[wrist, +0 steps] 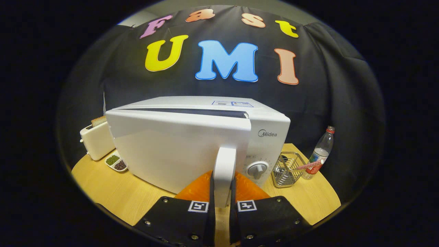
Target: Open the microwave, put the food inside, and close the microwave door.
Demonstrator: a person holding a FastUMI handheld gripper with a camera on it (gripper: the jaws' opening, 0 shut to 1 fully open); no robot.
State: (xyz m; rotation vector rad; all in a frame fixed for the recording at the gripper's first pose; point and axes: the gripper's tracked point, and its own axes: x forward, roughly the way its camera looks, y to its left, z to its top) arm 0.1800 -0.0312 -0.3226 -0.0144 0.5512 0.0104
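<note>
Tool clamped on the door handle, both fingers pressing it; microwave door ajar, swung for access. Toaster far left on bench.

My gripper shows two broad, flat fingers. Each carries a square coded tag and small round fasteners, probably screws.

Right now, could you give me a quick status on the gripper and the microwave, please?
Gripper shut on door handle. Microwave door swung partly open. Orange item low behind the handle; nothing blocking the swing.
</note>
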